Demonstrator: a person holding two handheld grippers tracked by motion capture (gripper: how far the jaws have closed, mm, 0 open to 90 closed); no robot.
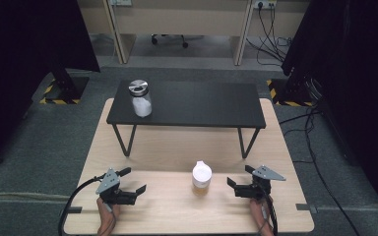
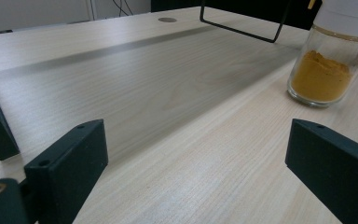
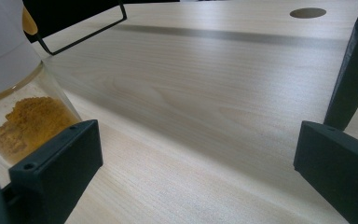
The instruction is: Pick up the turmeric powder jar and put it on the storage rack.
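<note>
A grey carpeted floor (image 1: 34, 142) surrounds a light wooden table (image 1: 167, 147), and on the table's far part stands a low black shelf (image 1: 197, 103) on thin metal legs, with dark curtains hanging at both sides of the room. Near the front edge of the table a person holds the left gripper (image 1: 133, 182) and the right gripper (image 1: 239, 177), both low over the wood, each with its jaws spread wide and nothing between them. A glass jar with a white lid (image 1: 201, 179) stands upright on the table between the two grippers, apart from both. In the left gripper view this jar (image 2: 326, 60) sits ahead of the jaws and off to their right, outside the gap, with orange-yellow powder (image 2: 319, 77) lying in its bottom part. In the right gripper view the same jar (image 3: 14, 93) is just beside the left jaw, on its outer side and a little ahead of it; whether the glass touches the jaw cannot be told. Bare wood lies between the jaws in both gripper views. Well beyond both grippers, on the left end of the black shelf, stands a second glass jar with a metal lid (image 1: 141, 98), holding something white.
</note>
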